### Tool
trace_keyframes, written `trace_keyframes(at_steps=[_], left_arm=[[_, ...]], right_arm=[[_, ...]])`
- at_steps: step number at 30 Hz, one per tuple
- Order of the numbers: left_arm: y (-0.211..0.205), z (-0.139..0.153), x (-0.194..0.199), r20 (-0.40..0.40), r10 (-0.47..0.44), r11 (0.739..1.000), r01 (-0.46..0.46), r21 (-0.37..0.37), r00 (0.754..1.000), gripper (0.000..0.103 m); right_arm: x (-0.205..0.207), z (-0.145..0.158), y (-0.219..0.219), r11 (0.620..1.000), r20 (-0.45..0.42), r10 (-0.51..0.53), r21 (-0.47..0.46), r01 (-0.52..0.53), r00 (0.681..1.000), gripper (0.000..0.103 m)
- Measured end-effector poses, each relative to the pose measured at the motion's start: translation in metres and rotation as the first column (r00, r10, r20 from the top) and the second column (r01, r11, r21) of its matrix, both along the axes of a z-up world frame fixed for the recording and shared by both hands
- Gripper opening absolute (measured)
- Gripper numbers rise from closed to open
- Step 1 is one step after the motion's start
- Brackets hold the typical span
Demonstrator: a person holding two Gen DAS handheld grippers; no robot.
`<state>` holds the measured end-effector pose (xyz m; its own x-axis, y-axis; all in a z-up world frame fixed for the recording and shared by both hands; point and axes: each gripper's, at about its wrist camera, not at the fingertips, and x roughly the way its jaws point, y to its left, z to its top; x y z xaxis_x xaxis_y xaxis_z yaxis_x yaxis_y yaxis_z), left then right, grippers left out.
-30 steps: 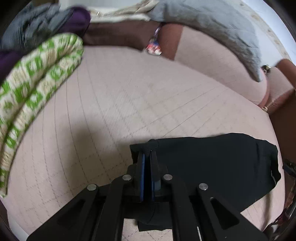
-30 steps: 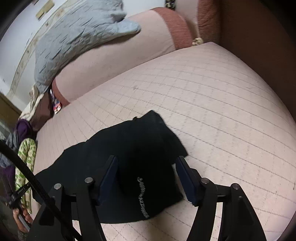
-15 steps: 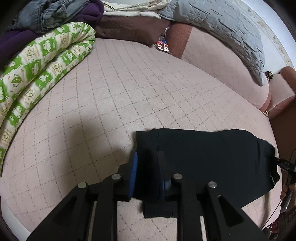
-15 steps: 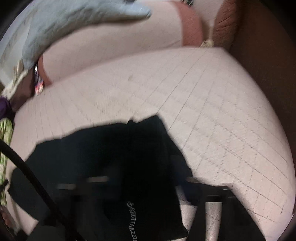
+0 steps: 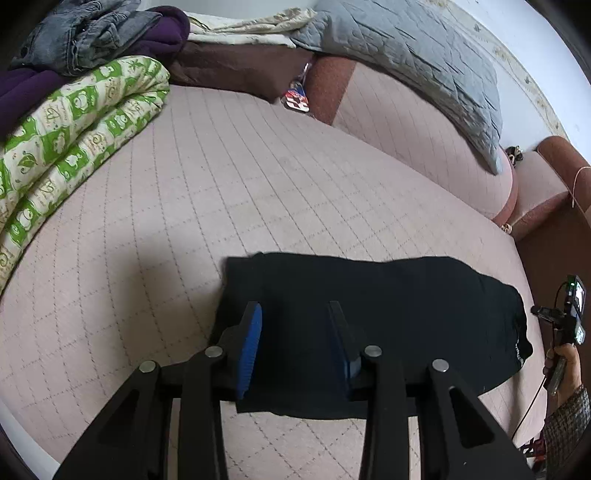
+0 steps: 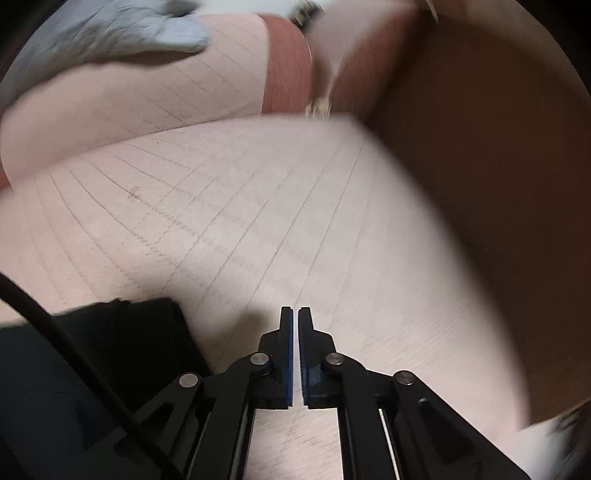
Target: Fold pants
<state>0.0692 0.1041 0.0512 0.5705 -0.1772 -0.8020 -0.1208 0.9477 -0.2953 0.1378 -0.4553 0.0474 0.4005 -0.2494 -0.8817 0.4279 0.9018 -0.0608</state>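
Observation:
The black pants (image 5: 388,306) lie folded into a compact rectangle on the pink quilted sofa seat (image 5: 229,192). My left gripper (image 5: 295,314) is open, its blue-padded fingers (image 5: 251,339) spread just above the pants' left end, holding nothing. In the right wrist view the pants (image 6: 110,354) lie at the lower left. My right gripper (image 6: 295,321) is shut and empty over bare seat (image 6: 280,206), to the right of the pants. The right wrist view is blurred.
A green-and-white patterned quilt (image 5: 74,122) lies at the left with jeans (image 5: 81,33) and purple cloth (image 5: 162,33) behind it. A grey quilted blanket (image 5: 406,51) drapes the backrest. A brown armrest (image 6: 487,155) bounds the right side. A hand with the other gripper (image 5: 565,332) shows at far right.
My left gripper opened and let go of the pants, then drew back. My right gripper lifted off the pants, swung right over bare seat and shut.

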Motion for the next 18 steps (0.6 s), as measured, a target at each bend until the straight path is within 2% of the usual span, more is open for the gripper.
trace_keyframes(at_steps=[1,2,3,5,7,9,11,12,13,14,15,18], left_arm=[[-0.002,-0.001,-0.001,-0.001,-0.001,1.0,0.001,-0.004,1.0,0.035],[-0.004,-0.002,-0.002,-0.002,-0.004,1.0,0.004,-0.009,1.0,0.035],[-0.005,-0.003,-0.003,-0.001,-0.006,1.0,0.006,-0.013,1.0,0.035],[-0.008,-0.005,-0.005,0.0,-0.006,1.0,0.006,-0.028,1.0,0.035],[-0.01,-0.006,-0.007,-0.002,-0.009,0.999,0.009,-0.035,1.0,0.036],[-0.013,-0.006,-0.01,-0.003,-0.016,0.999,0.016,-0.036,1.0,0.036],[-0.015,-0.005,-0.012,-0.004,-0.02,0.999,0.02,-0.032,1.0,0.036],[-0.016,-0.004,-0.014,-0.005,-0.022,0.999,0.021,-0.03,1.0,0.036],[-0.017,-0.004,-0.015,-0.005,-0.022,0.999,0.022,-0.029,1.0,0.036],[-0.019,-0.002,-0.017,-0.004,-0.024,0.999,0.024,-0.026,1.0,0.036],[-0.02,0.0,-0.018,-0.002,-0.025,0.999,0.025,-0.023,1.0,0.036],[-0.023,0.006,-0.019,0.015,-0.031,0.999,0.032,-0.008,0.999,0.036]], right_arm=[[-0.008,-0.002,-0.011,0.991,0.03,-0.02,0.134,0.016,0.999,0.036],[-0.017,-0.004,-0.021,0.964,0.05,-0.049,0.264,0.034,0.998,0.051],[-0.029,-0.005,-0.027,0.929,0.078,-0.069,0.369,0.035,0.995,0.073],[-0.045,-0.003,-0.022,0.9,0.118,-0.053,0.436,-0.003,0.992,0.075],[-0.062,-0.001,-0.012,0.905,0.119,-0.004,0.424,-0.047,0.993,0.075],[-0.074,-0.003,-0.001,0.92,0.096,0.04,0.385,-0.074,0.995,0.071],[-0.08,-0.012,0.013,0.935,0.064,0.082,0.34,-0.099,0.995,0.063],[-0.08,-0.016,0.018,0.937,0.046,0.101,0.332,-0.111,0.994,0.041],[-0.077,-0.023,0.02,0.933,0.021,0.126,0.336,-0.126,0.992,0.005],[-0.074,-0.026,0.028,0.94,-0.025,0.143,0.317,-0.128,0.989,0.005],[-0.074,-0.022,0.03,0.948,-0.021,0.144,0.288,-0.132,0.989,0.004],[-0.068,0.014,0.036,0.964,0.06,0.162,0.203,-0.171,0.985,0.002]])
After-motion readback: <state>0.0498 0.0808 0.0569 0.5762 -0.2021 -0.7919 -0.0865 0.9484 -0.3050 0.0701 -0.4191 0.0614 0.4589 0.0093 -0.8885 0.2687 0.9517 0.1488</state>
